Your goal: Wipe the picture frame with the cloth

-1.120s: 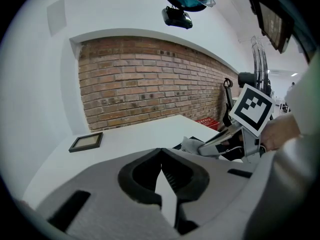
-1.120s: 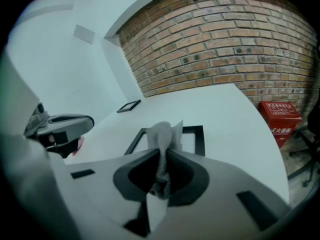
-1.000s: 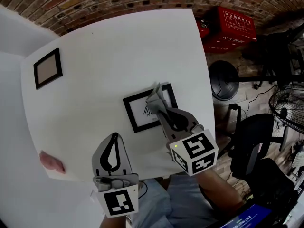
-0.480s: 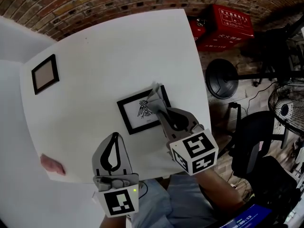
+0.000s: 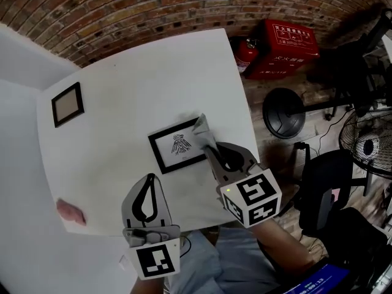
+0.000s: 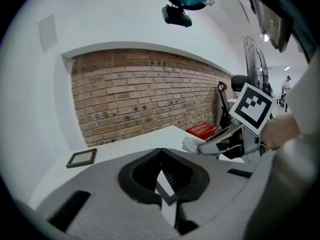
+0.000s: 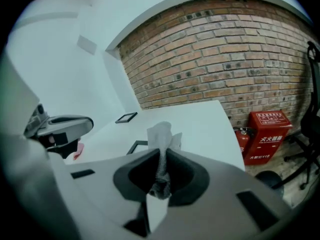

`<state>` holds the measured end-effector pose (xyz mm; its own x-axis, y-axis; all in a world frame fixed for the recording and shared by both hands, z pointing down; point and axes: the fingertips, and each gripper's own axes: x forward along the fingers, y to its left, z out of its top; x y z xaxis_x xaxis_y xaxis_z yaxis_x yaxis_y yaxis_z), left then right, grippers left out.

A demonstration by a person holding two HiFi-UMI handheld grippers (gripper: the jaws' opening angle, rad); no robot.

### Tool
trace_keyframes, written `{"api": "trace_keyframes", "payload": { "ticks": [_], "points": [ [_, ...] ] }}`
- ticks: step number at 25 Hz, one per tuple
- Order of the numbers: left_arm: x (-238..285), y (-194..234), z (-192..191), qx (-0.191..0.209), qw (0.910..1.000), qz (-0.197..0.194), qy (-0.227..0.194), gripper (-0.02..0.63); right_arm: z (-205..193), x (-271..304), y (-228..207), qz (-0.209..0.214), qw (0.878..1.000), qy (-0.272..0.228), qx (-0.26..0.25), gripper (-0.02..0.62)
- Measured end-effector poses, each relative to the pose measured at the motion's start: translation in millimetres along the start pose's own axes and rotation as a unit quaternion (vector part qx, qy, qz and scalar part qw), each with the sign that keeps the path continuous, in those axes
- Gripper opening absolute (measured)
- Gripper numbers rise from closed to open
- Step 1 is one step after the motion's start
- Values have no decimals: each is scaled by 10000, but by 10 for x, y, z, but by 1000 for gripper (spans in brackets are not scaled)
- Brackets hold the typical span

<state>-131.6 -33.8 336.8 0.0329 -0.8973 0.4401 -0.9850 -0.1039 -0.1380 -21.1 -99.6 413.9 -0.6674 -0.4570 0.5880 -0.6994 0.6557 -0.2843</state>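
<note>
A black picture frame point(image 5: 176, 146) with a small bird drawing lies flat on the white table point(image 5: 141, 84), right of its middle. My right gripper point(image 5: 206, 144) is shut on a pale grey cloth point(image 5: 201, 131), which rests on the frame's right end. In the right gripper view the cloth point(image 7: 162, 134) sticks up between the jaws, with the frame's corner point(image 7: 134, 146) beyond. My left gripper point(image 5: 146, 177) hovers over the table's near edge, left of the frame, shut with nothing in it point(image 6: 161, 151).
A second small frame point(image 5: 67, 104) lies at the table's far left. A pink object point(image 5: 70, 212) sits at the near left edge. Off the table's right edge stand a red box point(image 5: 283, 41), a fire extinguisher point(image 5: 244, 51), a fan base point(image 5: 283, 112) and a chair point(image 5: 331, 182).
The cloth has shifted from over the bird drawing to the frame's right end, and the drawing now shows fully. The view has shifted. The left gripper has held still.
</note>
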Motion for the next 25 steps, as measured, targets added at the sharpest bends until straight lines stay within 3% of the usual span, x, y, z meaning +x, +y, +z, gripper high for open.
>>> {"api": "trace_keyframes", "payload": {
  "ticks": [7, 12, 18, 25],
  "points": [
    [-411, -168, 171, 25, 9991, 298, -295, 9, 210, -395, 125, 133, 9986, -418, -288, 33],
    [-797, -142, 118, -111, 9976, 621, -284, 9, 314, -588, 377, 320, 9964, -630, -465, 33],
    [-1035, 113, 49, -145, 9963, 817, -226, 9, 354, -509, 759, 545, 9951, -636, -518, 33],
    [-1133, 548, -301, -212, 9973, 695, 44, 9, 174, -112, 1376, 768, 9949, -470, -445, 33]
  ]
}}
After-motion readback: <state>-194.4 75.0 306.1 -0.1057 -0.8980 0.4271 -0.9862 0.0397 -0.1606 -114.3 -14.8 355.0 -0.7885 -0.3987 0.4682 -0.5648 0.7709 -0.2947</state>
